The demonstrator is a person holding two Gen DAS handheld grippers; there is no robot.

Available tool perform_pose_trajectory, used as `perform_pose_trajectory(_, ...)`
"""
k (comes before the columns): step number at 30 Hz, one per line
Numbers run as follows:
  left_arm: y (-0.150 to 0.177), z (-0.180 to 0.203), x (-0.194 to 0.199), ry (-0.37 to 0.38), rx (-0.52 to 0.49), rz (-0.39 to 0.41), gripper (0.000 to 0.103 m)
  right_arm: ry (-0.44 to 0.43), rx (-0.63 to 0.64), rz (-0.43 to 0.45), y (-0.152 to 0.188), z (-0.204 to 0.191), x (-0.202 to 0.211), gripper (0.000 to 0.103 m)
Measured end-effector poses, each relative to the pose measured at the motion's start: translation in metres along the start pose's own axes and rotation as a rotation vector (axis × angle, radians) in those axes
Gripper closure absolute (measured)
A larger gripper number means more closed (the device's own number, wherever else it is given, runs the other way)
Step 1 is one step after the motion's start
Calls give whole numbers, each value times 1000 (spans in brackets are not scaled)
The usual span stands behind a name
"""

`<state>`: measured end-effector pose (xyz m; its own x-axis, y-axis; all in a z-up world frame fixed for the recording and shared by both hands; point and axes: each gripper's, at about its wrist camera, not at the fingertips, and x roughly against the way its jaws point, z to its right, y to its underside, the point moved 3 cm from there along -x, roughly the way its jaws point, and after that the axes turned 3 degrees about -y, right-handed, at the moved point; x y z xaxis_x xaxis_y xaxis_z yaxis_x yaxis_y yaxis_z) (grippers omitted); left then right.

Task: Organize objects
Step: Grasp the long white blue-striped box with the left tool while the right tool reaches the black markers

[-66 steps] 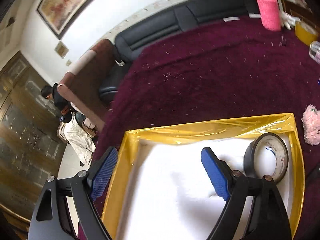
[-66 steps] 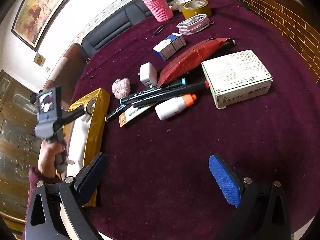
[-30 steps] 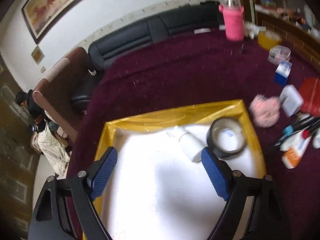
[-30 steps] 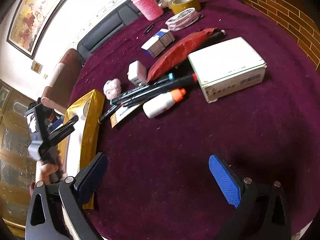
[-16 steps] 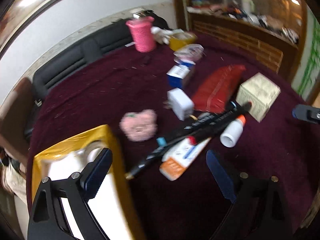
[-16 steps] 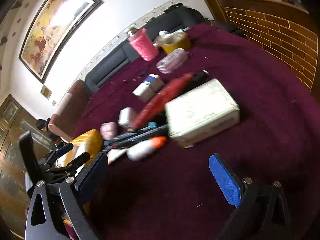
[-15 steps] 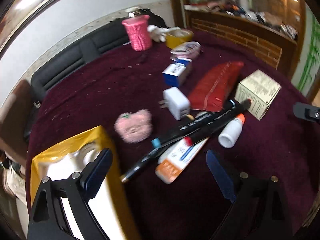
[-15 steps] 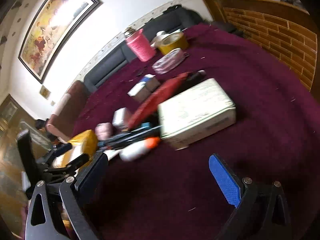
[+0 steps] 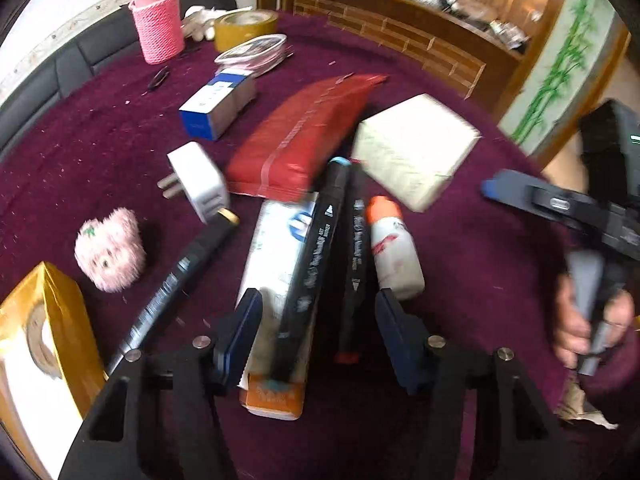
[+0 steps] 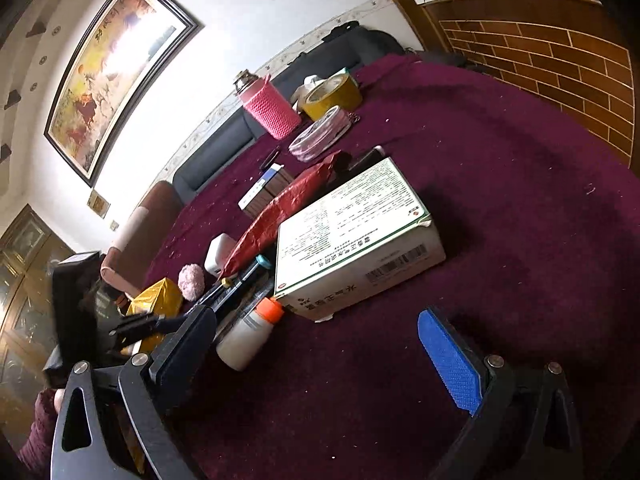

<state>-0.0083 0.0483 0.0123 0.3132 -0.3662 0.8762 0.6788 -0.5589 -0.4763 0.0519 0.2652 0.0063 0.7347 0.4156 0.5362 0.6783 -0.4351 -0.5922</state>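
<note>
**Markers between the closing fingers**

The left gripper (image 9: 318, 332) has just been narrowing around two black markers (image 9: 316, 256) lying side by side on the bench (image 9: 460, 240), long axes pointing away from it, not yet pinched. The right gripper (image 10: 320, 344) gapes wide, empty.

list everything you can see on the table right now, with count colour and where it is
markers: two, black, between the left fingers
pen: one, black, left of the markers
flat box: one, white and orange, under the markers
small bottle: one, white with orange cap, right of the markers
carton: one, white, behind the bottle
pouch: one, red, centre
plug adapter: one, white
plush: one, pink
tray: one, gold-edged, left
left gripper: open, jaws just closing
right gripper: open
</note>
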Motion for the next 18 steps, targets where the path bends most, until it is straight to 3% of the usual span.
perform_pose_trajectory(3, 8, -4, 10, -33, 38, 25, 45, -14, -20, -9, 0, 4, -1, 0)
perform_pose_trajectory(7, 5, -12, -1, -190, 37, 24, 45, -30, -73, -35, 0, 13, -5, 0)
perform_pose_trajectory(10, 3, -15, -11, -190, 45, 10, 46, -36, -92, -35, 0, 16, -6, 0)
perform_pose_trajectory(14, -1, -5, -27, -175, -10, -28, 72, -30, -88, -35, -1, 15, -6, 0)
perform_pose_trajectory(18, -11, 1, -33, -184, -29, -42, 78, -21, -79, -36, 0, 13, -7, 0)
